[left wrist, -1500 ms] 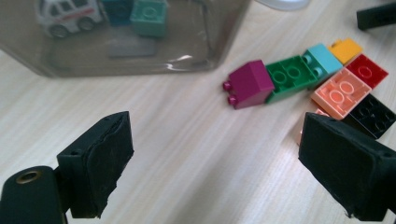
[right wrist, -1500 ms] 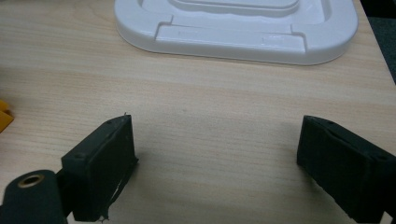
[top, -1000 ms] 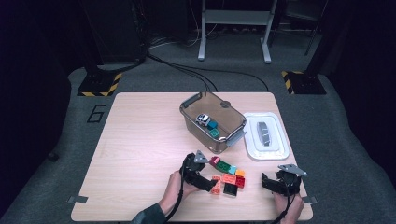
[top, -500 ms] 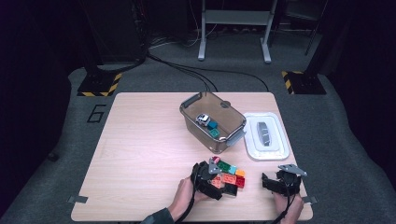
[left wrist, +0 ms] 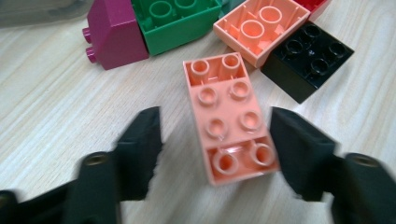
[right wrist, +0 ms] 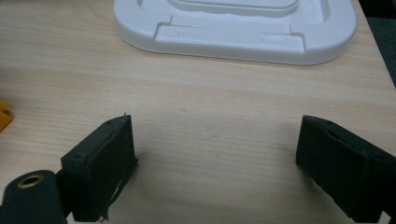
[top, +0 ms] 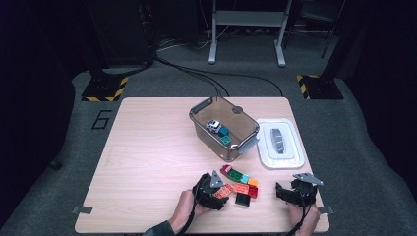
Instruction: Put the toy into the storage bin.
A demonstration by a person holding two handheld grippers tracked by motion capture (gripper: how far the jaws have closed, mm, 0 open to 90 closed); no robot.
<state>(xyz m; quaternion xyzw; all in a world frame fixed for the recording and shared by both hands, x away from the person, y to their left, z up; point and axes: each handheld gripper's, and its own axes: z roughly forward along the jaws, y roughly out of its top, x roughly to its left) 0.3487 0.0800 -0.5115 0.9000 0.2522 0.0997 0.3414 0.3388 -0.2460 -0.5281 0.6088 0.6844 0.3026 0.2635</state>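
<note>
A long salmon brick point(left wrist: 229, 121) lies studs-up on the table between the jaws of my left gripper point(left wrist: 215, 130). The jaws have just been closing on it. The right pad point(left wrist: 294, 149) is at the brick's edge, while the left pad point(left wrist: 140, 149) still stands a gap away. In the high view, the left gripper point(top: 215, 189) sits at the near left of the brick pile. My right gripper point(right wrist: 215, 149) is open over bare wood, and the high view puts it point(top: 295, 191) near the table's front right corner.
Beyond the salmon brick lie magenta point(left wrist: 114, 32), green point(left wrist: 175, 21), black point(left wrist: 308, 60) and another salmon brick point(left wrist: 259, 30). A clear box point(top: 209, 140) holds a toy car point(top: 213, 125) and teal bricks. Its white lid point(top: 279, 142) lies to its right.
My left gripper edged toward the brick pile and its jaws narrowed around the long salmon brick. The right gripper stayed where it was.
</note>
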